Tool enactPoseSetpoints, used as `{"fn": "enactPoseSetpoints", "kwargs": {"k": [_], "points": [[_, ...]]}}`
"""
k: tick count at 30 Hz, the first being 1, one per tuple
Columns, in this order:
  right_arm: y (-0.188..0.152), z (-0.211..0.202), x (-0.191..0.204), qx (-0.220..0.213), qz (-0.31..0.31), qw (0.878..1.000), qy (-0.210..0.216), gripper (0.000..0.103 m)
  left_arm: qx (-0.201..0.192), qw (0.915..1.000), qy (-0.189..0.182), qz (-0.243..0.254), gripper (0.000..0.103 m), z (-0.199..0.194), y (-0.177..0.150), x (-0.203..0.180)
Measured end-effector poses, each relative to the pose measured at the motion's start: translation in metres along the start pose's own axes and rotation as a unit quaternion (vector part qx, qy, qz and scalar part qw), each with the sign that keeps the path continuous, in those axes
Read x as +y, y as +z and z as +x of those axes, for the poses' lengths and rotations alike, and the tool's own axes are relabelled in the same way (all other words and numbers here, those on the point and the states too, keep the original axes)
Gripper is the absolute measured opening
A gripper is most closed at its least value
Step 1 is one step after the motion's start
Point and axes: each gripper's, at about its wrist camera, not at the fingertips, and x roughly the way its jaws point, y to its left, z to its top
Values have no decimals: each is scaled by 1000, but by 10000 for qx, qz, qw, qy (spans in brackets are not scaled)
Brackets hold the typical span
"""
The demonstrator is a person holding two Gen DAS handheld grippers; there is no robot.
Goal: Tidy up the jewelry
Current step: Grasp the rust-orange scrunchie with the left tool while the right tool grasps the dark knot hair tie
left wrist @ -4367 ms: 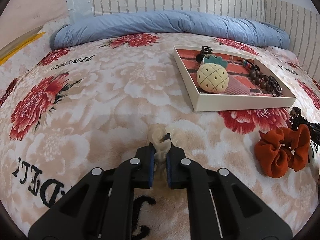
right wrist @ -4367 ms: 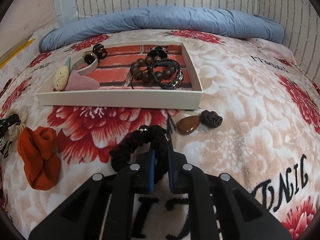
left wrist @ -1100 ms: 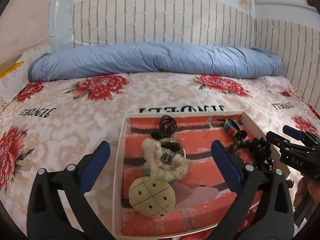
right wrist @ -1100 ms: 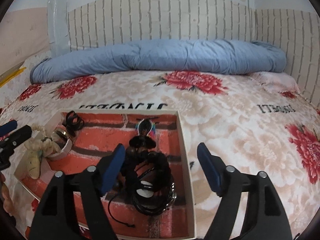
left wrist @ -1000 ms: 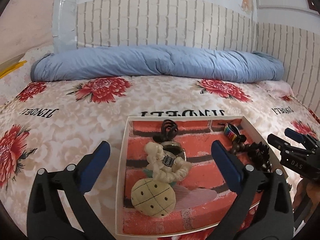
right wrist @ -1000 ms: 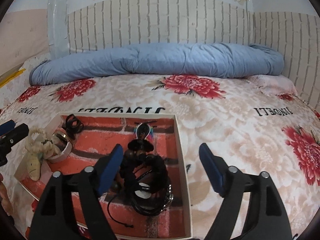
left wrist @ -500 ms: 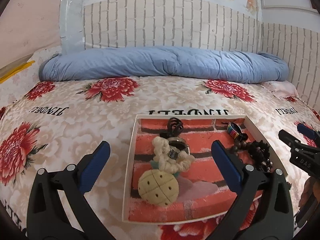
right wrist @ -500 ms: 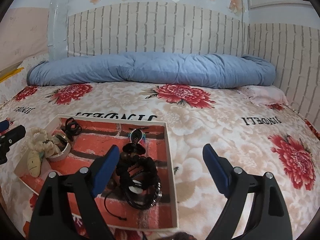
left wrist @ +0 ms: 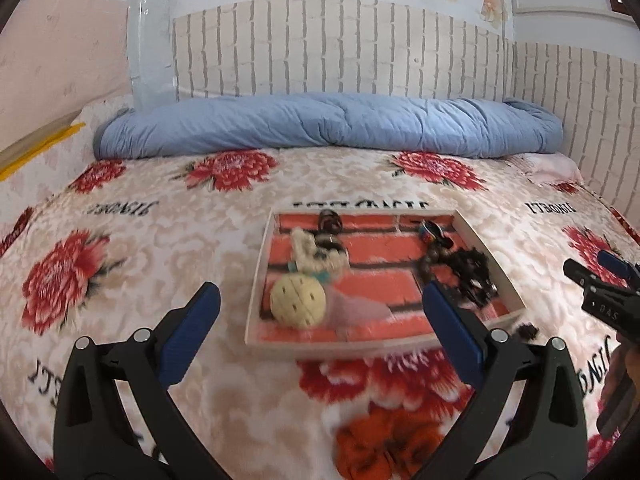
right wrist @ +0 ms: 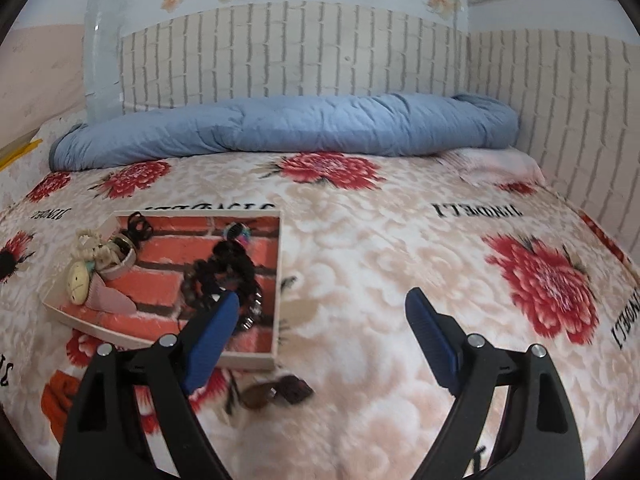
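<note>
A shallow white tray [left wrist: 256,280] [right wrist: 277,264] with a red brick-print floor lies on the flowered bedspread. It holds a cream scrunchie [left wrist: 308,254] [right wrist: 90,246], a pineapple-shaped piece [left wrist: 297,300], dark beads and a black scrunchie [left wrist: 468,268] [right wrist: 224,272]. My left gripper [left wrist: 320,300] hangs open above the bed in front of the tray, nothing between its fingers. My right gripper [right wrist: 322,304] is open and empty too, near the tray's right front corner. An orange scrunchie [left wrist: 392,440] [right wrist: 60,400] and a brown teardrop pendant [right wrist: 260,396] lie on the bedspread in front of the tray.
A rolled blue quilt [left wrist: 328,124] [right wrist: 280,124] lies along the back of the bed under a brick-pattern wall. The right gripper's tip [left wrist: 596,276] shows at the right edge of the left wrist view. A small dark knot [left wrist: 528,330] lies beside the tray.
Both grippers have pulled back and risen from over the tray, which now looks smaller and farther. The orange scrunchie and the pendant have come into view in front of it. Both stay open.
</note>
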Motion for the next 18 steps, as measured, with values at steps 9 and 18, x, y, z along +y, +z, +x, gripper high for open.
{"fn": "enactPoseSetpoints", "kwargs": {"k": [9, 18], "points": [[-23, 22, -13, 263, -64, 9996, 10, 84, 440, 9990, 6, -13, 98, 8, -47, -15], [-45, 47, 2, 593, -491, 9970, 60, 84, 925, 9955, -186, -89, 98, 32, -70, -23]]}}
